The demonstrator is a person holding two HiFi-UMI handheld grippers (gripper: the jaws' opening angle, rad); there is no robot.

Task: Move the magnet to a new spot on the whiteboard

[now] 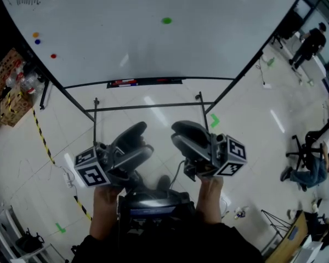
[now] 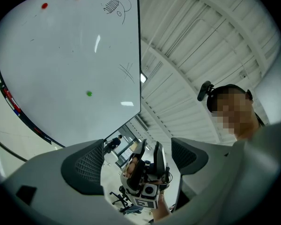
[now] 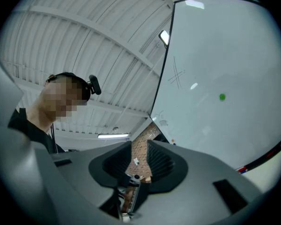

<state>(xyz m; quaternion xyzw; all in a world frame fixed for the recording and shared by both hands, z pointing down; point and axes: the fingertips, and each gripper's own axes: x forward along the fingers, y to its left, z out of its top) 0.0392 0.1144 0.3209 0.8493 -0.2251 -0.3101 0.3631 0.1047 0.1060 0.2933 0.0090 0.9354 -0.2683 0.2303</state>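
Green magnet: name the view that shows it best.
Head view: the green magnet is largest and clearest there, high on the whiteboard. The left gripper view and right gripper view each show it only as a tiny green dot on a slanted board.

magnet (image 1: 166,21) on the whiteboard (image 1: 126,43), mid-top; three other magnets (image 1: 37,41) at its left edge; tray (image 1: 145,82) beneath

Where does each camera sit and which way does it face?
Head view: on the head, facing steeply down at whiteboard; left gripper, right gripper, left hand, right hand show.
Left gripper view: along its apart jaws toward right gripper and person; whiteboard at left.
Right gripper view: along its narrowly apart jaws; person at left, whiteboard at right.
Shared: all three show the green magnet.
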